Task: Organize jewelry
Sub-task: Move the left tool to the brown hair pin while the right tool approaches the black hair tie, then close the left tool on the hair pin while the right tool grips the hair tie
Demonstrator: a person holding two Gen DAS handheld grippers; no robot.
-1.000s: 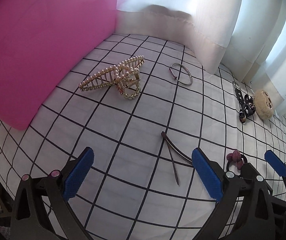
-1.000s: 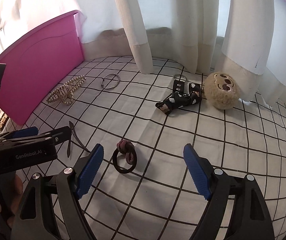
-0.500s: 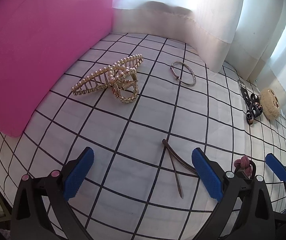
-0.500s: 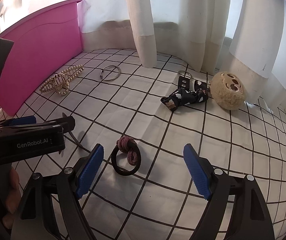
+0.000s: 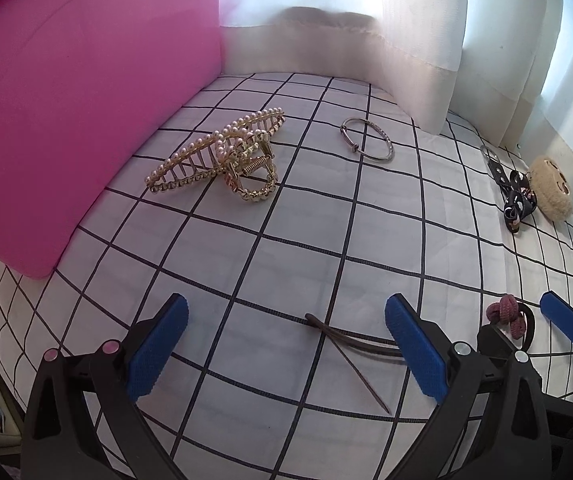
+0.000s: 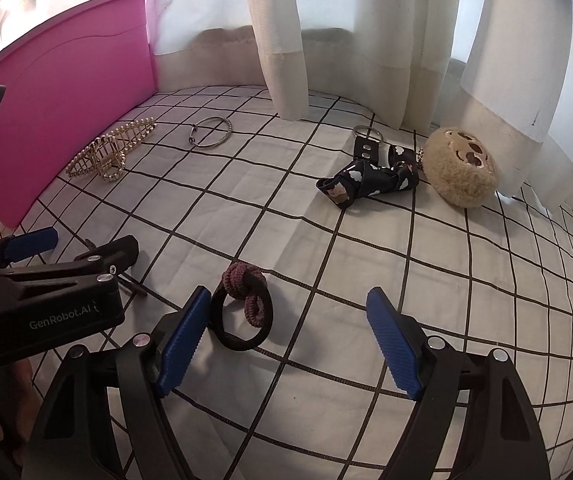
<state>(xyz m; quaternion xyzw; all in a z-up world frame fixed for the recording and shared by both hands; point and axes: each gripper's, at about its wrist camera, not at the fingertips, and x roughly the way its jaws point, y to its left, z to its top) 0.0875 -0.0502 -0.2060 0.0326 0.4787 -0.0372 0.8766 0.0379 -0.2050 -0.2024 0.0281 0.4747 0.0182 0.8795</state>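
Both tools have come lower and nearer to the checked cloth (image 5: pixel 294 240) than a second ago, so that the brown hair clip (image 5: pixel 346 344) now lies between the pads of the left gripper (image 5: pixel 286 348), and the hair tie with the mauve knot (image 6: pixel 242 304) sits just inside the left pad of the right gripper (image 6: pixel 288 344). Both grippers stand wide, holding nothing. I judge this the reach before the first pick-ups: each tool must drop to the cloth and close, the left on a thin flat clip that will be awkward to pinch, the right after shifting a little leftward to centre the tie. The two tools are close beside each other, so they could knock together. Ahead there is room: the pearl claw clip (image 5: pixel 222 160) and silver bangle (image 5: pixel 366 144) lie well apart near the pink bin (image 5: pixel 66 120), the patterned strap (image 6: pixel 370 180) touching the plush face (image 6: pixel 462 168) by the curtain (image 6: pixel 286 40).
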